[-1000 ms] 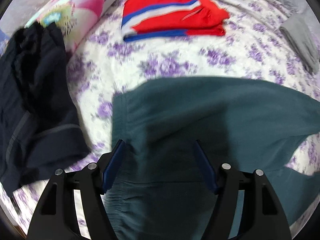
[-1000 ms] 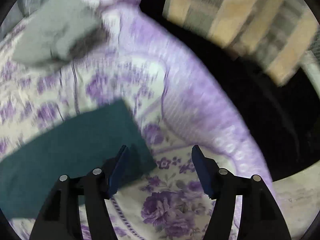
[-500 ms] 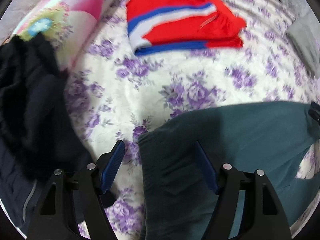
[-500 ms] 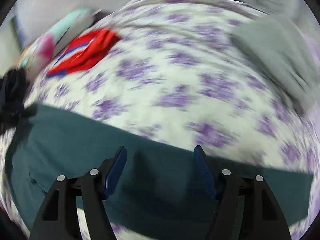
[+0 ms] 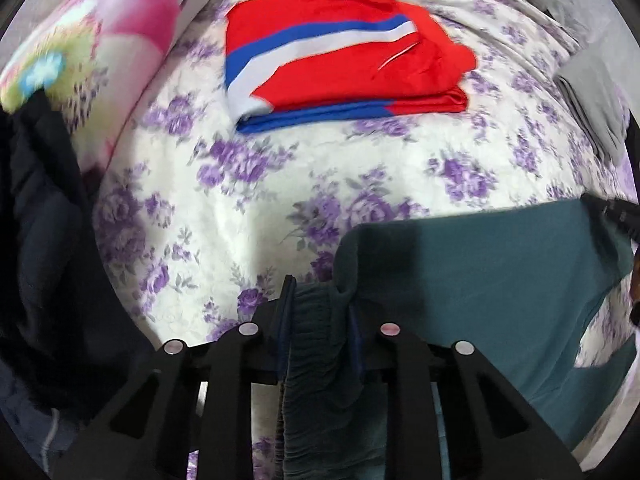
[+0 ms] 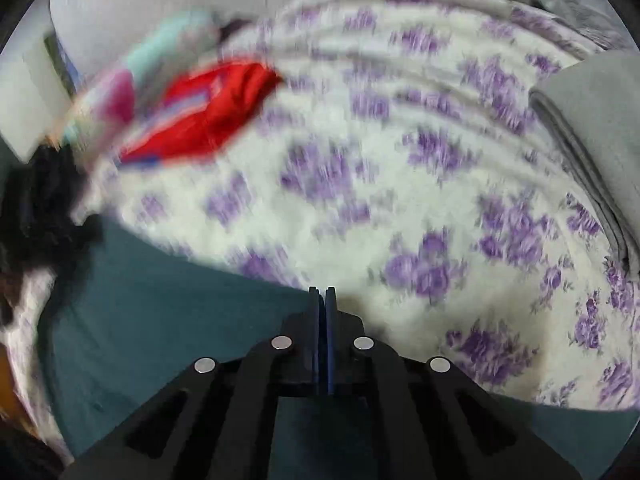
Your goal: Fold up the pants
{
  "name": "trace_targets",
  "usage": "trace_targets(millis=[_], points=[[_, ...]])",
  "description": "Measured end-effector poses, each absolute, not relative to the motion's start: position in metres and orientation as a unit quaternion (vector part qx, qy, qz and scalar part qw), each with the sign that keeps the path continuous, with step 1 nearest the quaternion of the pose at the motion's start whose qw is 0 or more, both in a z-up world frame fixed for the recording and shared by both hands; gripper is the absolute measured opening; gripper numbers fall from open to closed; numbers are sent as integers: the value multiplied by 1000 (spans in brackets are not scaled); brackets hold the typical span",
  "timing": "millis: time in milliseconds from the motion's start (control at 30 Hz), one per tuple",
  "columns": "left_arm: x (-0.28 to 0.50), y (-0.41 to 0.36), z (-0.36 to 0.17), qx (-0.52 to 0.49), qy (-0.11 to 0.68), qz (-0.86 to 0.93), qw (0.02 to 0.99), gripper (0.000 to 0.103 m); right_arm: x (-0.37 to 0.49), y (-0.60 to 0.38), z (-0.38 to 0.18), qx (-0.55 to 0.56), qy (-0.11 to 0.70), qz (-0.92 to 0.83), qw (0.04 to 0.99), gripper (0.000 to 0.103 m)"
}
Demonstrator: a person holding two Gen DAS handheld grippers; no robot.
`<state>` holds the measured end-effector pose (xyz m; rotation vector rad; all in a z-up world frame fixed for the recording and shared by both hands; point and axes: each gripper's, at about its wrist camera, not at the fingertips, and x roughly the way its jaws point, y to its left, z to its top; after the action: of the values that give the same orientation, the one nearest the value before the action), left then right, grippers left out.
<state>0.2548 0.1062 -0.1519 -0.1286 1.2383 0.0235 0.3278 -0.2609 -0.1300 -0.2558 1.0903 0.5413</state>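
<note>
Dark teal pants point(image 5: 480, 264) lie across a white bedspread with purple flowers point(image 5: 280, 168). My left gripper point(image 5: 320, 304) is shut on the gathered waistband of the teal pants, which bunches between its fingers. In the right wrist view the teal pants point(image 6: 160, 320) spread to the left and under my right gripper point(image 6: 322, 300). Its fingers are pressed together at the pants' far edge, shut on the fabric there. The right gripper's tip also shows at the right edge of the left wrist view point(image 5: 616, 216).
Folded red pants with blue and white stripes point(image 5: 340, 64) lie at the far middle of the bed. A dark heap of clothes point(image 5: 36, 260) sits at the left beside a colourful pillow point(image 5: 92, 52). A folded grey garment point(image 6: 592, 140) lies at the right.
Both grippers have closed from open: the left onto the teal waistband, the right onto the pants' edge. The left view has shifted left, the right view has swung towards the bed.
</note>
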Motion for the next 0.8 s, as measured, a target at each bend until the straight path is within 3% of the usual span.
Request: trace_targets(millis=[67,100,133,167,200,233,433,467,533,567,600,633,667,800], points=[[254,104,-154,-58,581,8,812,23,321,-264,-130,-118,506,249,818,19],[254,105,-153,-56,581,6,812,27,319,-270,-123,-97,498,248,825,38],[253,104,-152,-52,580,5,813,28,317,-273,-118,-88,489,247,832,47],[251,104,-151,-48,579,7,814,38,315,-275,-115,-92,480,244,838,54],[251,105,-149,-42,578,10,815,49,313,-277,-112,-110,475,244,838,54],[252,105,-147,-37,573,11,819,51,313,-276,-113,-124,478,246,834,54],[265,105,-155,6,591,-14,807,54,320,-274,-133,-169,501,264,806,54],[267,105,-158,16,595,-17,804,54,323,-271,-139,-169,503,263,806,53],[273,101,-161,27,595,-25,803,54,324,-270,-141,-164,506,270,803,43],[276,99,-161,29,594,-32,803,44,326,-267,-141,-158,507,277,801,28],[278,96,-161,26,595,-47,802,25,327,-267,-139,-147,511,283,798,11],[279,94,-159,23,594,-57,802,16,327,-268,-137,-136,515,286,796,5],[280,93,-156,19,593,-60,803,4,328,-267,-134,-132,514,285,798,4],[266,98,-122,1,570,-67,819,2,308,-289,-95,-72,491,304,813,4]])
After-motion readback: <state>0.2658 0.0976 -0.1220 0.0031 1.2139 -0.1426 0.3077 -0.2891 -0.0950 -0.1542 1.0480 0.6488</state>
